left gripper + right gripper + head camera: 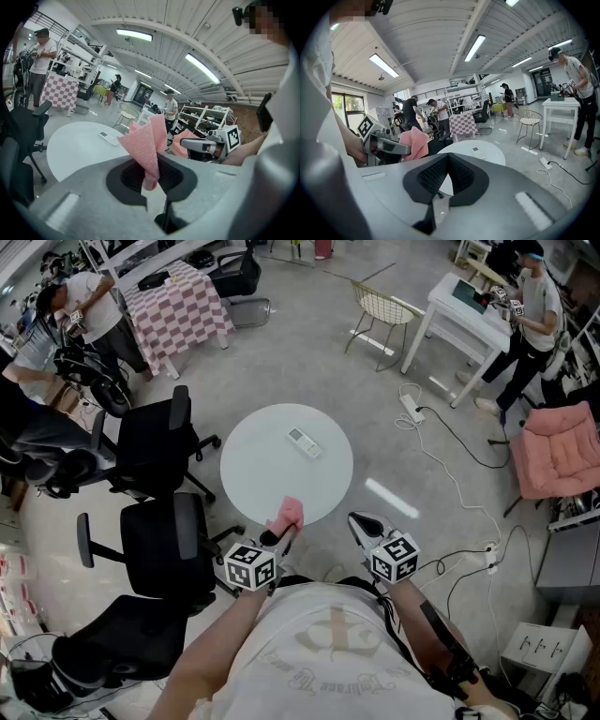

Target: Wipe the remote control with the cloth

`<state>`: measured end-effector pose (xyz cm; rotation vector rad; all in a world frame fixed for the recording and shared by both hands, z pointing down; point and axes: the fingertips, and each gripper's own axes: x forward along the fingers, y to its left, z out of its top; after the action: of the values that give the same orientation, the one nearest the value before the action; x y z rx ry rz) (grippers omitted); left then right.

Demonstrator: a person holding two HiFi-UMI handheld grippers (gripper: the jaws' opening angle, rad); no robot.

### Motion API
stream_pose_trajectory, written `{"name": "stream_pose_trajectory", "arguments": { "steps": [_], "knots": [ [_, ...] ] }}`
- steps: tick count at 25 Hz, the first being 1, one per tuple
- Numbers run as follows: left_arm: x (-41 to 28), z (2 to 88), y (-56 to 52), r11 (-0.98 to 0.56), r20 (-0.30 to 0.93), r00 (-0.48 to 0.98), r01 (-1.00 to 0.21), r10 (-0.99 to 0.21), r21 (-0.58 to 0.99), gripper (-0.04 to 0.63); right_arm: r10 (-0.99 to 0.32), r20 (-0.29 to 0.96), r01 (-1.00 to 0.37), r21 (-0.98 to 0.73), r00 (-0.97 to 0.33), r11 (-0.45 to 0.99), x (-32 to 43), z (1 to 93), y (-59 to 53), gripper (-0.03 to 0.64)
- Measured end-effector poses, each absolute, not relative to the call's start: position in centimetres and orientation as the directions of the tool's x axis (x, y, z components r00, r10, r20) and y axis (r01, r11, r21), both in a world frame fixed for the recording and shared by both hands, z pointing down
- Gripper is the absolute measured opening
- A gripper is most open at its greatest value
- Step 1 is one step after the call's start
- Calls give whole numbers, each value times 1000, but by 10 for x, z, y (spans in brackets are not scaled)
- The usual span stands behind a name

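A white remote control (304, 442) lies on the round white table (253, 470), toward its far right side; it also shows in the left gripper view (108, 138) and the right gripper view (478, 152). My left gripper (278, 538) hovers at the table's near edge, shut on a pink cloth (287, 515) that sticks up from its jaws (149, 147). My right gripper (361, 522) is off the table's near right edge, shut with nothing between its jaws. Both grippers are well short of the remote control.
Black office chairs (155, 442) stand left of the table. A checkered table (178, 310) is at the back left, a wire chair (380, 310) and a white desk (464, 320) at the back right. Cables and a power strip (412, 409) lie on the floor. People stand around the room.
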<state>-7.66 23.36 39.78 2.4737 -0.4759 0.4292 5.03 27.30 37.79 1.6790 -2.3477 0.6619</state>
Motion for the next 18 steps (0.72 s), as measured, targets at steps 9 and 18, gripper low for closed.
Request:
{"name": "stream_pose_trajectory", "arguments": {
  "steps": [9,18],
  "knots": [
    [-102,395,212,-786,380,901,-385,-207,484,38,-874,388,-948,-234,-293,214,27,372,254,8],
    [-133,401,187,-781,369,907,-377,-202,499,38,-875,418,-961,-224,-245,162,9,382,233,8]
  ]
}}
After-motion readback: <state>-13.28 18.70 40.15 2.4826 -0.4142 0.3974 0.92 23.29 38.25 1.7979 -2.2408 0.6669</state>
